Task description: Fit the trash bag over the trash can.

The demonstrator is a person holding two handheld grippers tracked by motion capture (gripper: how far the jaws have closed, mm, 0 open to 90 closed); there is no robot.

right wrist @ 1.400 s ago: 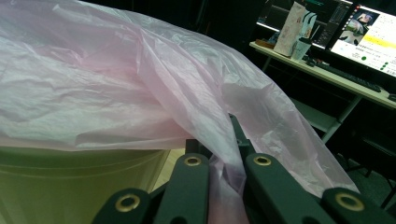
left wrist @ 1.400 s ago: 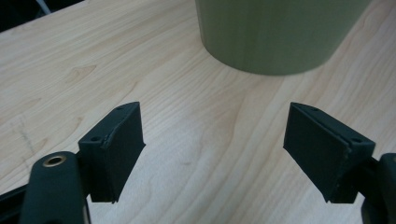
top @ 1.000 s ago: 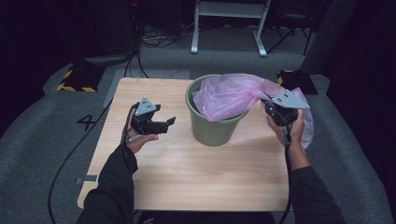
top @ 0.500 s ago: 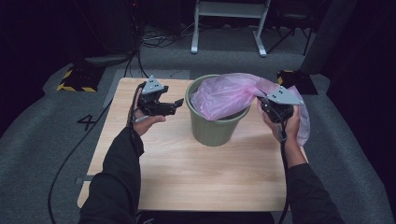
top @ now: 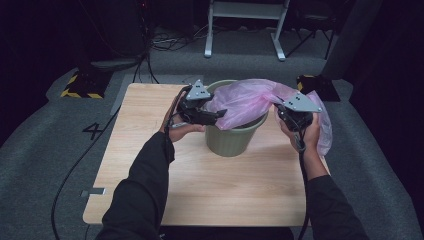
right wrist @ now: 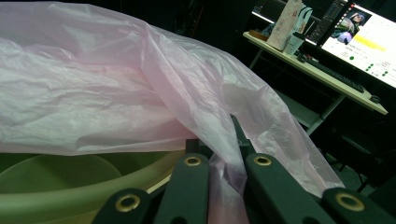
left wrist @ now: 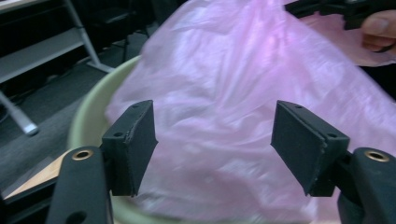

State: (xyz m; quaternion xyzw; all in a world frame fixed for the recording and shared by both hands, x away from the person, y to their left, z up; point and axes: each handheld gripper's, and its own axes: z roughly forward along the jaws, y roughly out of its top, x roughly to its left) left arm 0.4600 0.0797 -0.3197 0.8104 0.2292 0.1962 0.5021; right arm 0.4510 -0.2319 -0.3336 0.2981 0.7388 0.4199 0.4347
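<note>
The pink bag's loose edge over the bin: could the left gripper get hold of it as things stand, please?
Probably yes: the left gripper, whose jaws have just been closing, is open right at the pink bag above the green bin, nothing between.

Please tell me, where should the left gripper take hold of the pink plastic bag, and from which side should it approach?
Probably the loose left edge of the pink plastic bag, where it bulges over the rim of the green bin. Come in level from the bin's left side. The film there is slack and folded, so it can be pinched. The left gripper faces it with jaws apart, just narrowing; the right gripper pinches the opposite edge.
</note>
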